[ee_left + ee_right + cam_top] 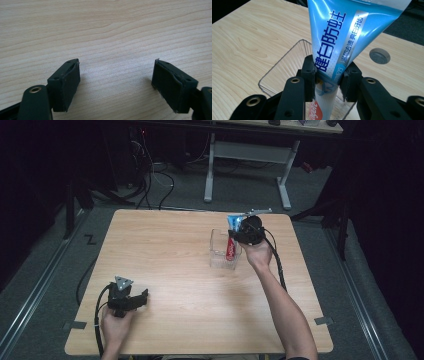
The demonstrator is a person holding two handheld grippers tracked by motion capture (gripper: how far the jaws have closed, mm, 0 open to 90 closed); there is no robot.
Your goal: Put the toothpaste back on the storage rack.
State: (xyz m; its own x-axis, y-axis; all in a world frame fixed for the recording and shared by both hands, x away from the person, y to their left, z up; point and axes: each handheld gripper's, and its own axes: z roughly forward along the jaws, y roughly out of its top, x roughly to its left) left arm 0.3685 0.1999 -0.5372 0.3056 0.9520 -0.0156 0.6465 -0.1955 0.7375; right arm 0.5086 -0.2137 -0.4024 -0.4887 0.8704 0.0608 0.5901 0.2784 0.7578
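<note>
Black padded fingers (pixel 328 82) pinching glossy blue toothpaste tube (pixel 342 35), clear plastic box (pixel 284 67)

Blue toothpaste tube (pixel 337 50) upright — inside clear box (pixel 284 65).

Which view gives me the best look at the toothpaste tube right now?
The right gripper view: the toothpaste tube is close up, printing readable, clamped by the right claw over the clear container. The high view shows it small and partly hidden; the left gripper view has bare tabletop.

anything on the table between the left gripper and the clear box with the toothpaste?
No, only bare wood lies between the left gripper and the clear box in the high view; the toothpaste tube stands in it.
</note>
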